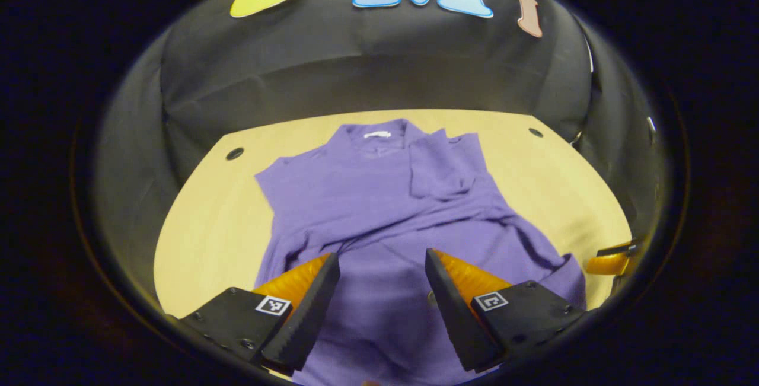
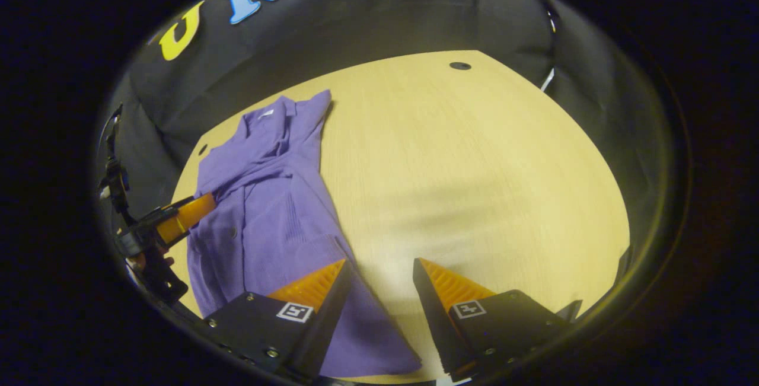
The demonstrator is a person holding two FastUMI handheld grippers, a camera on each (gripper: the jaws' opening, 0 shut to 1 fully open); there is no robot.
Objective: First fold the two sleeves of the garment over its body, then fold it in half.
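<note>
Purple garment [image 1: 379, 196] spread flat on the wooden surface [image 1: 207, 226], collar toward the far edge, one sleeve [image 1: 439, 166] folded over the body. Left hand-held gripper [image 1: 382, 264] poised low over the hem near the front edge, fingers [image 1: 308, 303] spread apart, nothing between them. Right hand-held gripper [image 2: 379, 273] angled down at the garment's right side, released; one finger [image 2: 323, 309] over the fabric margin, the other over bare surface.

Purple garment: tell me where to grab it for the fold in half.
Grip the purple garment at its near hem corners, one per gripper, coming from the near edge. Both sleeves look already folded onto the body, and the collar lies at the far end, so the hem probably lifts toward it.
</note>
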